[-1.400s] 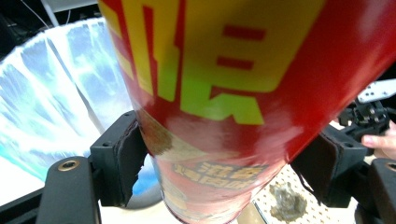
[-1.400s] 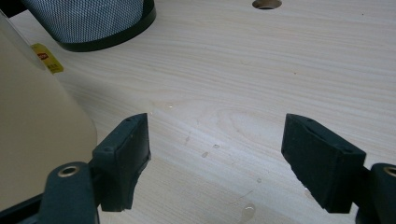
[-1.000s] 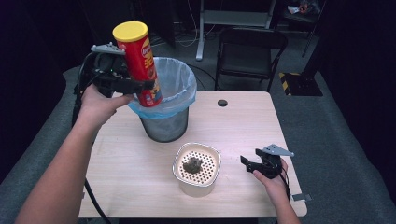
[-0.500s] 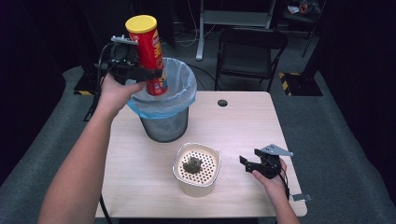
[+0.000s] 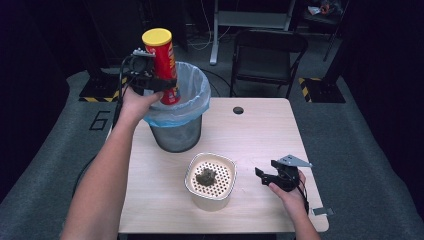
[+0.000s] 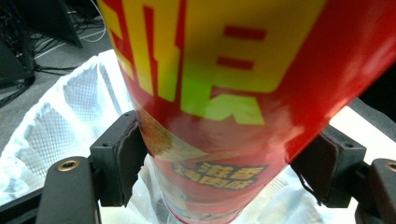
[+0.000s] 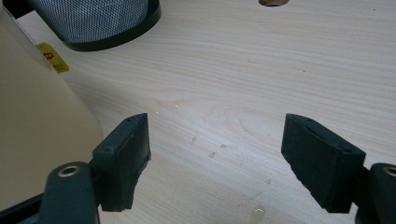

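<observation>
Above the lined mesh bin, the left gripper fingers clamp a tall red cardboard crisp tube mid-body; likely light, smooth, crushable. Right gripper rests wide open, empty.

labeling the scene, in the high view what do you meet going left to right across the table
left tongs gripping a red chip can → mesh bin with a plastic liner → cream strainer bowl → right tongs, open, resting on the table
</observation>
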A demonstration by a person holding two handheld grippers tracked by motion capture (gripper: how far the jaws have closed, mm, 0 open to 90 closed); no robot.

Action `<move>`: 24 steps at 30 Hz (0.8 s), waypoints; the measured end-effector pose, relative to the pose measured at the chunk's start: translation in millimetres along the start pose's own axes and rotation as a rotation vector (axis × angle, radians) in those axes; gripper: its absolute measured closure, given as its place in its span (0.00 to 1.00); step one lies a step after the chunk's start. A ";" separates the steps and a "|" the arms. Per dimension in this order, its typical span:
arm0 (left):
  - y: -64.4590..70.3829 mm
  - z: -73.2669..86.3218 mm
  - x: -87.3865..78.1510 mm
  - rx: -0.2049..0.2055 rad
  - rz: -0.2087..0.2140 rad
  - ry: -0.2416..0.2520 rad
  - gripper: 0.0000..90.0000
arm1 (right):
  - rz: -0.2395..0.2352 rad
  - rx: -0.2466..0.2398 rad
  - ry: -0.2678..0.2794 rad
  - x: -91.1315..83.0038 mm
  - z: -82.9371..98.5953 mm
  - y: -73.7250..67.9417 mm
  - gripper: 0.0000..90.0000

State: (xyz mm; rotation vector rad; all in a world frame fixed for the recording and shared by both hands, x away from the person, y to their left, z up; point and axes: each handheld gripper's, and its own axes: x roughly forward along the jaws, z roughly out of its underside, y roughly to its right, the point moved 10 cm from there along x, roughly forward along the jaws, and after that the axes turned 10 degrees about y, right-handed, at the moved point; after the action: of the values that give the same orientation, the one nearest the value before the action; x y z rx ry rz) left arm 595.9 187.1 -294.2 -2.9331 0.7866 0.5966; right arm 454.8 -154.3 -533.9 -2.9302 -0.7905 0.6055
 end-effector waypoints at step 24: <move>-15.6 33.8 -22.0 -0.025 0.011 -0.035 0.29 | 0.001 0.001 -0.002 -0.6 0.6 -1.1 0.26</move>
State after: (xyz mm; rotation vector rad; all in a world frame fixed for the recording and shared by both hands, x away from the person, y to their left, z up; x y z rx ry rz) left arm 574.1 215.9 -318.0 -2.9343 0.7978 0.6621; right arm 453.6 -153.6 -534.2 -2.9293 -0.7886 0.6093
